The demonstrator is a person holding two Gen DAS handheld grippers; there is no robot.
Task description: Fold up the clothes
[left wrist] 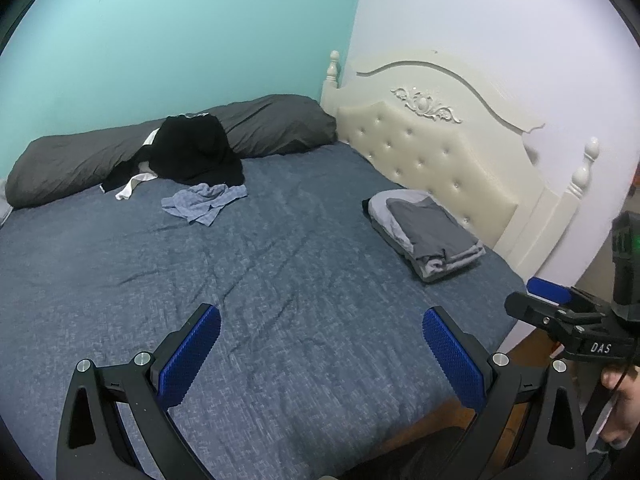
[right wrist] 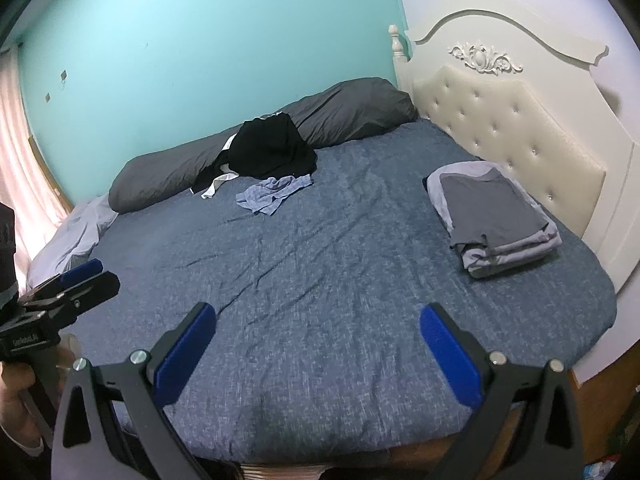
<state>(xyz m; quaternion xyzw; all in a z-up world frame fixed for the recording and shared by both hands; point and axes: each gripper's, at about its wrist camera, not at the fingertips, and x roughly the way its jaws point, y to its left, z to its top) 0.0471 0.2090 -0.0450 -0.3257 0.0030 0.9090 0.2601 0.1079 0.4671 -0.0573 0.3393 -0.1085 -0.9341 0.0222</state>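
Both tongs, left and right, hovered wide open and empty above the near edge of the bed, side by side, pointing across it. Folded grey clothes lay by the headboard. Unfolded black clothes and a blue garment lay near the dark bolster.

"DAS" in white on right gripper body

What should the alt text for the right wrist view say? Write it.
An open right hand-held gripper hovers over a blue bed. Folded grey clothes lie by the headboard; a black garment and a crumpled blue one sit unfolded at the far side.
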